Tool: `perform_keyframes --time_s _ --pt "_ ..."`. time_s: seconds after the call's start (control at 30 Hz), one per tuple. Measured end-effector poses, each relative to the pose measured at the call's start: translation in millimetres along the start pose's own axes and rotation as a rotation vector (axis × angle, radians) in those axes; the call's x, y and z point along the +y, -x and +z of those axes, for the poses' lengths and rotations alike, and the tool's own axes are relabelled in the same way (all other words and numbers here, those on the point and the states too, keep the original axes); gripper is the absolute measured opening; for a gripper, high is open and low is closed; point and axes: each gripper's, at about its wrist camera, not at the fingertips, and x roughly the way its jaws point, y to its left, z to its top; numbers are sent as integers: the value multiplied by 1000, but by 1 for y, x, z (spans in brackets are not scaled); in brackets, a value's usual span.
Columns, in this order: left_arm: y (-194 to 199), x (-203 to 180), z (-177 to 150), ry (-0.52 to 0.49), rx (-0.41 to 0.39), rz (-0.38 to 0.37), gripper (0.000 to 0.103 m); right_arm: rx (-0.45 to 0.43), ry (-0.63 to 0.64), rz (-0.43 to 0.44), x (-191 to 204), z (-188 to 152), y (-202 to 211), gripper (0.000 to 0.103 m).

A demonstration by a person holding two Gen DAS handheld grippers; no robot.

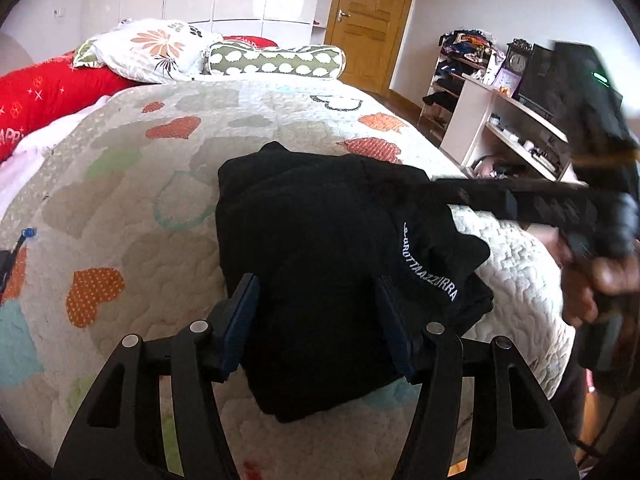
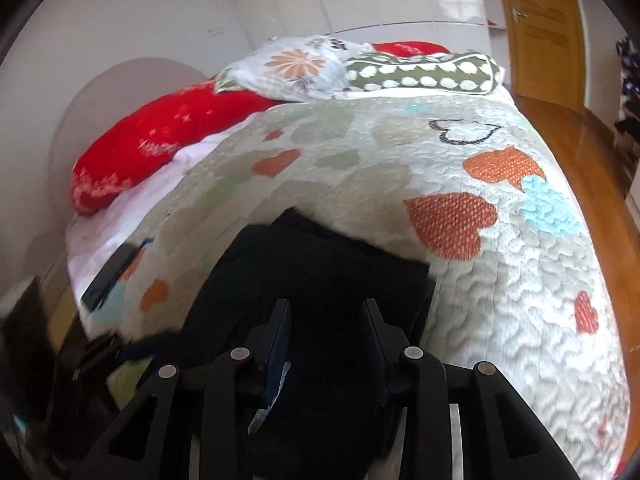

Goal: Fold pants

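The black pants [image 1: 320, 248] lie folded in a thick bundle on the heart-patterned quilt [image 1: 132, 208], with white lettering on a top layer. My left gripper [image 1: 316, 292] is open, its fingers spread over the near end of the bundle. My right gripper [image 2: 326, 312] is open above the same pants [image 2: 320, 264]. In the left wrist view the right gripper's body [image 1: 560, 204] comes in blurred from the right, held by a hand, with its tip over the bundle's far right part.
Pillows [image 1: 152, 50] and a red cushion [image 1: 44, 88] lie at the head of the bed. A dark flat object [image 2: 110, 276] lies on the bed's left side. Shelves [image 1: 504, 120] stand right of the bed, by a wooden door [image 1: 372, 12] and wood floor [image 2: 592, 152].
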Motion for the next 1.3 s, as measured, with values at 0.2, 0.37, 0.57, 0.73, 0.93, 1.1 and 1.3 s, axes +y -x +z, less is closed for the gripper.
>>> perform_keyframes --time_s 0.2,0.37,0.57,0.73,0.93,1.1,1.3 --pt "2 -9 -7 -28 -11 24 59 55 76 -92 4 -47 -2 36" --pt "2 -9 -7 -26 -9 34 59 55 49 -86 0 -52 5 37" --pt "8 -3 1 21 8 39 59 28 35 -92 7 -41 22 37" --pt "16 3 14 39 -15 74 59 -14 56 -83 16 -30 30 39" --pt "12 10 25 61 -10 109 59 -6 52 -79 22 -29 19 39" --pt "3 12 23 89 17 112 59 30 58 -74 23 -37 9 39" --pt "-7 10 17 97 36 103 61 50 45 -90 11 -49 6 43"
